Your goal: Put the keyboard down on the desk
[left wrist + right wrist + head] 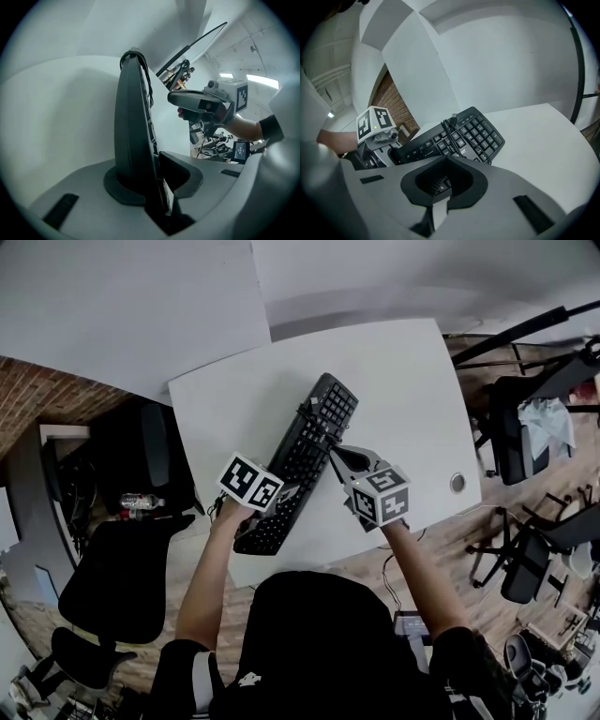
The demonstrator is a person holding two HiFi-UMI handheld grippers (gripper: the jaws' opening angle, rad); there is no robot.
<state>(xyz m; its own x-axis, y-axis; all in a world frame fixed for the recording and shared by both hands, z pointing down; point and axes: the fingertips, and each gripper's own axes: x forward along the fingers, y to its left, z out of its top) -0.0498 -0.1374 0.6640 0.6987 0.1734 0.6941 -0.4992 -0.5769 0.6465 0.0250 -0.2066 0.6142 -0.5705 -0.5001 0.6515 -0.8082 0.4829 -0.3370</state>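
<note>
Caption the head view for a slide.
Left gripper clamps the near end of a black keyboard, right gripper its side, at a desk.

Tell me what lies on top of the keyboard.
A black cable lies bunched across the keys of the keyboard, its USB plug at the far edge. The right hand-held gripper covers the nearer keys, so anything there is hidden.

Black keyboard (300, 460), white desk (403, 399), red-brown brickwork (37, 399)

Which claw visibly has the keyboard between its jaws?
The left claw: the keyboard stands edge-on between its jaws; the right claw is shut at the keyboard's other side.
</note>
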